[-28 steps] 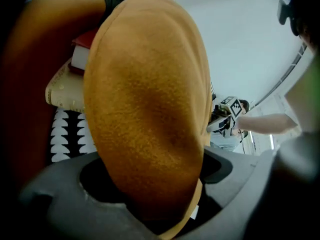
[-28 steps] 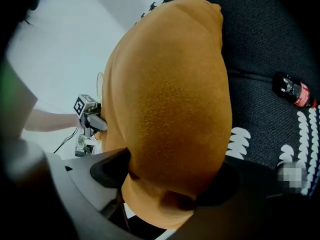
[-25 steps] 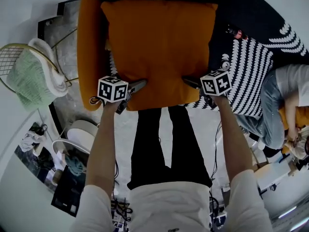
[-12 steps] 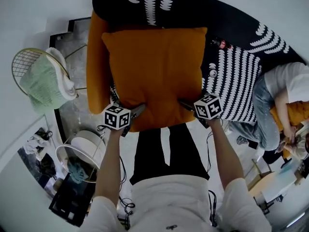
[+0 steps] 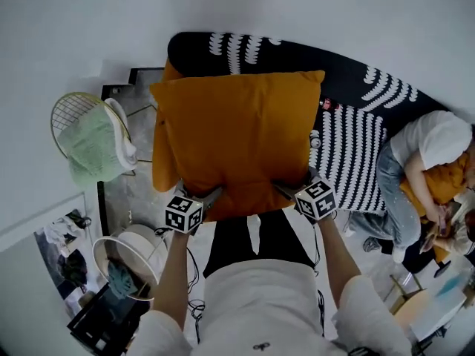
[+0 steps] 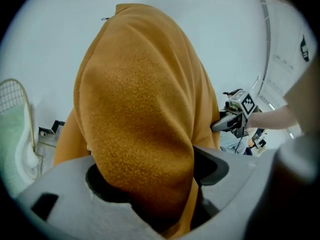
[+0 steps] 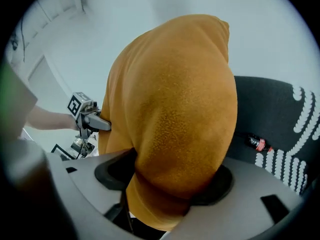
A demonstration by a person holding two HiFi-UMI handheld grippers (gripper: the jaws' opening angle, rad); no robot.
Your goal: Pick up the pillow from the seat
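Note:
A big orange pillow hangs in the air in front of me, held by its near edge at both lower corners. My left gripper is shut on the left corner; the fabric bulges out between its jaws. My right gripper pinches the right corner, its jaws closing on the pillow that fills the gap. Each gripper view shows the other gripper beside the pillow: the right gripper and the left gripper. The orange seat peeks out behind the pillow's left side.
A black-and-white patterned rug lies to the right, with a bottle on it. A person sits at the far right. On the left stand a wire chair with green cloth and a round white stand.
Both grippers have risen with the pillow, which now hangs clear of the orange seat. The seat and rug look smaller and farther away.

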